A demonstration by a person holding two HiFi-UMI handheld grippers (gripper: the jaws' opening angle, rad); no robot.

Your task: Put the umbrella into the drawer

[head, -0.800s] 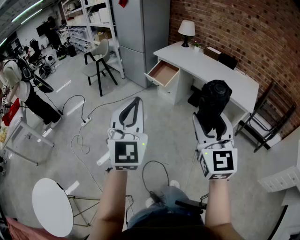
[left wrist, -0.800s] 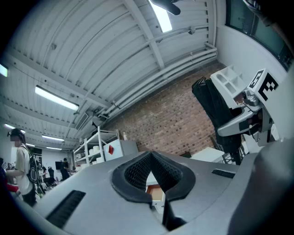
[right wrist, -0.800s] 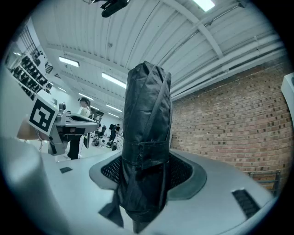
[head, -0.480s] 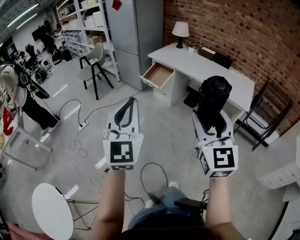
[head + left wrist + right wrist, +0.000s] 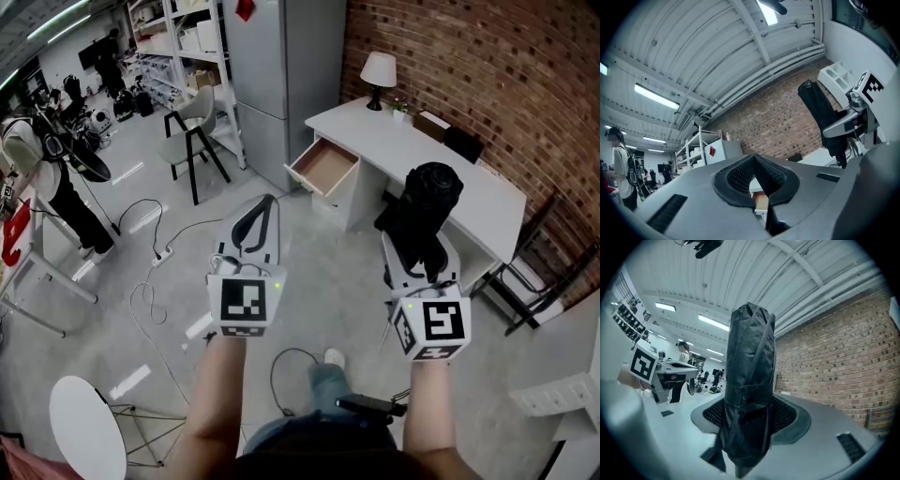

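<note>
A black folded umbrella (image 5: 427, 211) stands upright in my right gripper (image 5: 422, 248), whose jaws are shut on its lower part. In the right gripper view the umbrella (image 5: 749, 380) fills the middle, clamped between the pads of the right gripper (image 5: 747, 416). My left gripper (image 5: 270, 202) is held level beside it, shut and empty; in its own view the left gripper (image 5: 754, 161) has its tips together. Ahead, the open drawer (image 5: 323, 166) sticks out of a white desk (image 5: 469, 173) and shows a brown bottom. The drawer (image 5: 761, 202) also peeks through the left jaws.
A lamp (image 5: 379, 70) and dark boxes (image 5: 464, 142) sit on the desk by the brick wall. A grey cabinet (image 5: 286, 75), a chair (image 5: 195, 117), floor cables (image 5: 150, 281), a round white table (image 5: 89, 427) and a person (image 5: 42, 178) are to the left.
The desk and open drawer have slid slightly lower in the head view. Both grippers keep the same pose, with the umbrella still clamped in the right one.
</note>
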